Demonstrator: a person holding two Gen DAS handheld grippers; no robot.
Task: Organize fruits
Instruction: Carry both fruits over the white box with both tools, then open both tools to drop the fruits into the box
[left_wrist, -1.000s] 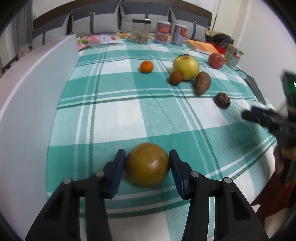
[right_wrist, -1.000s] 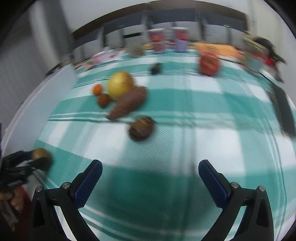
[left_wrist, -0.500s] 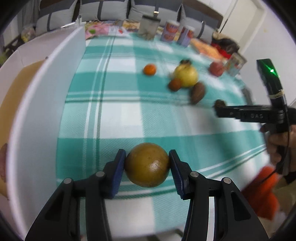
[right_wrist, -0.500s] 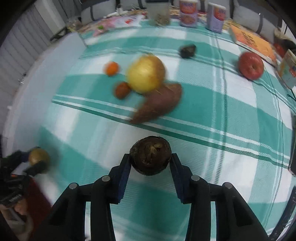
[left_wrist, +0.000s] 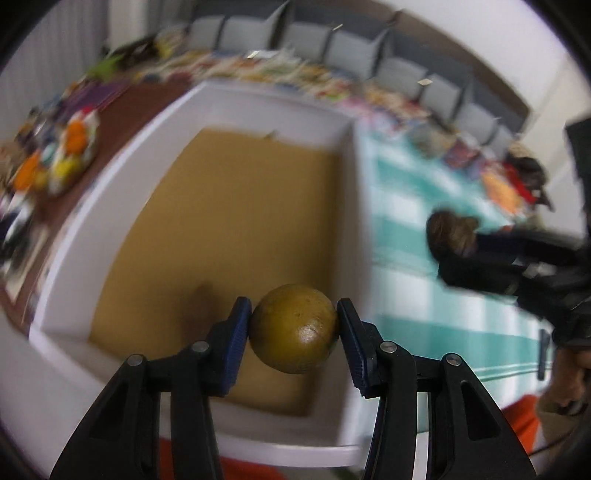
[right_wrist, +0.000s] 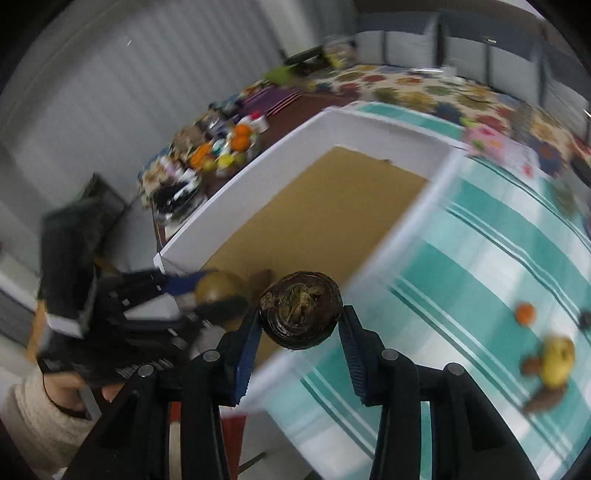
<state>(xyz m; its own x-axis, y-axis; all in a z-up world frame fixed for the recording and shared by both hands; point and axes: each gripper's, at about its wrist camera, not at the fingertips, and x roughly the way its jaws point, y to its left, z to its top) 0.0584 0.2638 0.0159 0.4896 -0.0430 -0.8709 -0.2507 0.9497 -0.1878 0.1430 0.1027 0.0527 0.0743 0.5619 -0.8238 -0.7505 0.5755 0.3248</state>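
Two grippers are up over a big white box (left_wrist: 207, 110) with a brown cardboard floor, which stands at the left edge of the table (right_wrist: 480, 258) under its teal-and-white checked cloth. Beyond the box, on the far left, lies a blurred clutter of colourful bits on a dark brown surface. The left gripper (left_wrist: 294, 330) is clamped on a round olive-brown fruit (left_wrist: 294, 328), blue pads pressing both its sides, held in the air above the near part of the box floor. The right gripper (right_wrist: 300, 321) has its jaws drawn in on a dark brown rough-skinned fruit (right_wrist: 300, 314), pads tight against it, hanging over the box's right wall. A hand in a cream knitted sleeve (right_wrist: 40, 424) carries the left gripper. Out on the cloth to the right rest a yellow fruit (right_wrist: 557, 360), a small orange fruit (right_wrist: 525, 313) and some brown pieces, too blurred to name
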